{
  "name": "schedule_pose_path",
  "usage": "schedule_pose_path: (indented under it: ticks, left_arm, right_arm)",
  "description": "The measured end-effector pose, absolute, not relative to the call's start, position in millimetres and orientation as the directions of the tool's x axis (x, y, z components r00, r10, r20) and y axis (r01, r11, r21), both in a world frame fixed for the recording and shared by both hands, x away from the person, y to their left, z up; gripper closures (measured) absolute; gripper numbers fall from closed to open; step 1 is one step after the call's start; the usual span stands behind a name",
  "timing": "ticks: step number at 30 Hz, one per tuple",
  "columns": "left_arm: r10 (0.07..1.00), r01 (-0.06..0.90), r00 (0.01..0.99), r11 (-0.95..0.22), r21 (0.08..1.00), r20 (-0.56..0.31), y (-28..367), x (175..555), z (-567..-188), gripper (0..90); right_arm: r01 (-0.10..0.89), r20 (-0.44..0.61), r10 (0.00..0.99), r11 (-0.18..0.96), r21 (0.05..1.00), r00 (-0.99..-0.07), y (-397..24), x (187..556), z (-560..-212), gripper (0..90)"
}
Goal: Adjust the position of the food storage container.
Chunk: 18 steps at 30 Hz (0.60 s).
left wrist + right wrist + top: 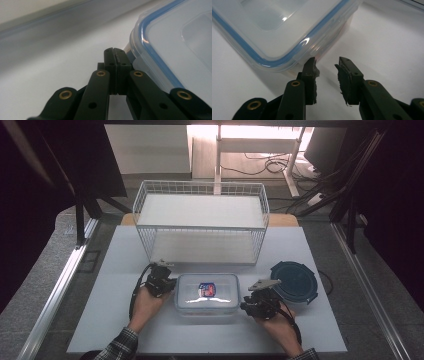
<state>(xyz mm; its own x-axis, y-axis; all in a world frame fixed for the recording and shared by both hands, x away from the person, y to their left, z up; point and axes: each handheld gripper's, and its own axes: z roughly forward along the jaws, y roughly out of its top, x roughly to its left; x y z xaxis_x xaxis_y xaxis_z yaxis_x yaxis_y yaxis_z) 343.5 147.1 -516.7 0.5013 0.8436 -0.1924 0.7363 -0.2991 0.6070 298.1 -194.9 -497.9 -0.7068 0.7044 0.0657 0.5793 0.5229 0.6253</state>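
A clear rectangular food box point(206, 293) with a blue-sealed lid lies on the white table point(115, 270), a small red and blue item inside it. My left gripper point(167, 279) is at the box's left end, jaws shut with nothing between them. In the left gripper view the closed tips point(115, 55) rest right beside the box's corner point(160, 50). My right gripper point(248, 306) sits at the box's right end, jaws open. In the right gripper view the fingertips point(325, 66) stand apart just off the box's corner point(294, 47), nothing between them.
A white wire basket point(201, 222) stands on its side behind the box, its open face toward me. A round dark blue lid point(294, 281) lies on the table right of the box. The table's front edge is just below my hands.
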Motion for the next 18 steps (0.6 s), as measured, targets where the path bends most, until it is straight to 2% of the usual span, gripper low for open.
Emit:
schedule_pose_path:
  ticks: [3,5,6,8,11,13,15,18]
  left_arm:
    - [0.840,0.735,0.503,-0.291,0.613,-0.204,148.2,345.8,-518.0,88.8]
    - [0.839,0.734,0.500,-0.281,0.618,-0.213,153.8,341.9,-517.3,85.6]
    - [0.842,0.728,0.498,-0.275,0.628,-0.208,159.2,337.1,-515.9,80.7]
    - [0.837,0.716,0.503,-0.263,0.647,-0.215,169.6,327.0,-512.8,78.3]
    - [0.821,0.679,0.531,-0.263,0.686,-0.210,182.6,310.3,-508.6,57.4]
    - [0.800,0.645,0.563,-0.268,0.715,-0.208,189.0,296.0,-509.0,44.6]
    - [0.787,0.603,0.594,-0.297,0.740,-0.168,193.0,281.0,-512.4,29.3]
    - [0.774,0.568,0.621,-0.332,0.753,-0.127,198.0,266.6,-516.8,19.0]
  right_arm:
    - [0.574,0.056,0.701,0.533,0.622,-0.711,-194.8,296.0,-498.0,66.8]
    - [0.580,0.060,0.706,0.526,0.621,-0.705,-195.3,294.7,-497.4,65.2]
    - [0.569,0.051,0.706,0.523,0.635,-0.706,-197.9,293.8,-495.1,62.9]
    - [0.570,0.050,0.710,0.519,0.637,-0.703,-199.2,293.2,-493.8,62.0]
    - [0.556,0.046,0.710,0.507,0.659,-0.703,-207.0,291.5,-490.5,55.7]
    - [0.550,0.055,0.704,0.502,0.668,-0.708,-210.2,289.3,-490.2,48.8]
    - [0.529,0.056,0.686,0.504,0.682,-0.726,-213.0,285.0,-491.0,40.1]
    - [0.490,0.048,0.659,0.506,0.710,-0.750,-214.0,280.4,-492.8,26.2]
